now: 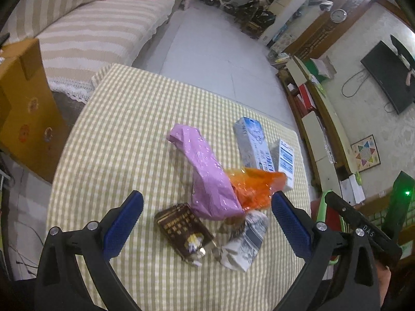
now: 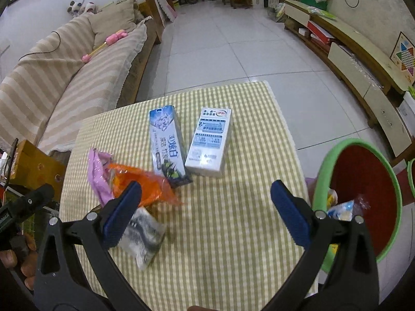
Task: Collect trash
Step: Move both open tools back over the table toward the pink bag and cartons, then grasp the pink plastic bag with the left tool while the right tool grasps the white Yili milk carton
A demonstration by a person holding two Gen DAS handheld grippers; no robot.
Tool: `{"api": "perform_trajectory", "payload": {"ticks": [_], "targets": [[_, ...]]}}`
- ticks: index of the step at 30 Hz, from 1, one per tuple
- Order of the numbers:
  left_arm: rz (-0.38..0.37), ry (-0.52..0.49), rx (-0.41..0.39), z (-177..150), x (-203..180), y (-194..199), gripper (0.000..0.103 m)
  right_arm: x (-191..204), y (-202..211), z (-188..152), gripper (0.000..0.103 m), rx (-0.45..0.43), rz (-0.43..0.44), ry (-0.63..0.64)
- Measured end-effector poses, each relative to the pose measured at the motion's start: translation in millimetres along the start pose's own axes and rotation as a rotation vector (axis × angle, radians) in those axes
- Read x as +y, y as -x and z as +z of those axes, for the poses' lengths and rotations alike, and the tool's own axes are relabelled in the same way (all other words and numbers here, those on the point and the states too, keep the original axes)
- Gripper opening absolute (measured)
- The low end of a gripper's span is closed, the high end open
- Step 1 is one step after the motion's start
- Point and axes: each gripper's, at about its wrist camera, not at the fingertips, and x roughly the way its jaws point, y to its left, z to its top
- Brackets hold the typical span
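a: green-and-cream checked tablecloth (image 2: 233,233). lilac wrapper (image 1: 207,171), orange wrapper (image 1: 254,189), dark brown packet (image 1: 181,230) with gold print.

b: blue-and-white toothpaste box (image 2: 166,145), white carton (image 2: 210,142) with blue panels. green-rimmed bin (image 2: 358,199), red inside. beige-and-cream striped sofa cover (image 2: 52,83). blue pads (image 2: 290,215) on black grippers.

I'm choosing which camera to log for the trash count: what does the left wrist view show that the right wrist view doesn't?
Left wrist only: the brown packet, most of the pink bag, the TV.
Right wrist only: the inside of the green-rimmed bin, with wrappers in it.
Both: the toothpaste box, white carton, orange wrapper, grey pouch, checked cloth. Both grippers are open and empty.
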Motion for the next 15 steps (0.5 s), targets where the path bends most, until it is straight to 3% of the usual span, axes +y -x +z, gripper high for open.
{"api": "perform_trajectory", "payload": {"ticks": [8, 15], "targets": [[-0.015, 0.063, 0.057, 21, 13, -48, 0.094, -4, -45, 23, 0.097, 0.044, -0.003, -0.017], [-0.042, 0.104, 0.096, 27, 18, -81, 0.086, -8, -89, 37, 0.088, 0.098, -0.006, -0.047]]}}
